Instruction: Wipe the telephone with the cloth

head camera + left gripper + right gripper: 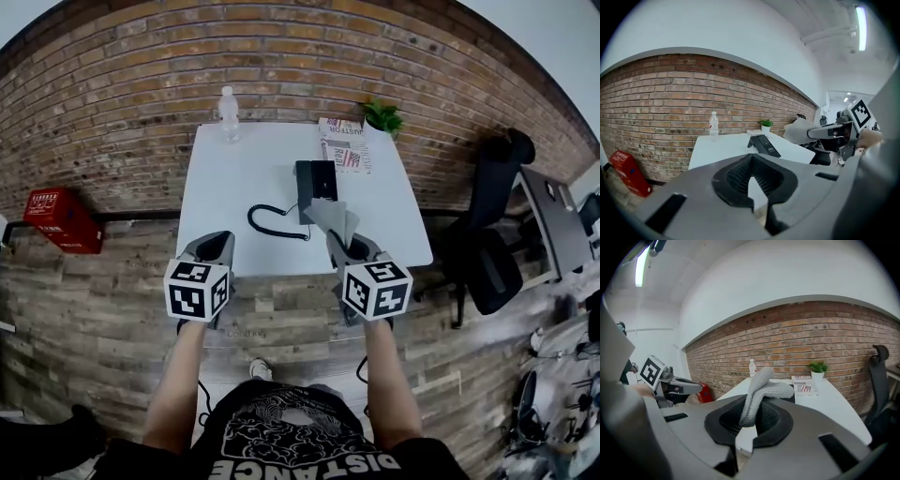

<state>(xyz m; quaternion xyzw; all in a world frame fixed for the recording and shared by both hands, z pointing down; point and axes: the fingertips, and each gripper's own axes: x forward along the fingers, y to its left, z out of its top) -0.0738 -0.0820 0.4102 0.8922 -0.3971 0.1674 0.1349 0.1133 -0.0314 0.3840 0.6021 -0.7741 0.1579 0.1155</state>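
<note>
A black telephone [317, 183] sits on the white table [234, 187], its coiled cord [274, 223] trailing toward the front edge; it also shows in the left gripper view [764, 144]. My right gripper [347, 246] hovers over the table's front edge just before the phone, shut on a grey cloth [334, 217] that sticks up from its jaws [761, 390]. The right gripper's tips [752, 416] pinch the cloth's lower end. My left gripper [214, 251] is held level beside it at the front left, shut with nothing in it [752, 173].
A water bottle [229, 112] stands at the table's far left edge. A magazine [345, 145] and a small potted plant [382, 115] are at the far right. A black office chair [492, 239] stands right of the table, a red crate [61, 220] on the floor to the left.
</note>
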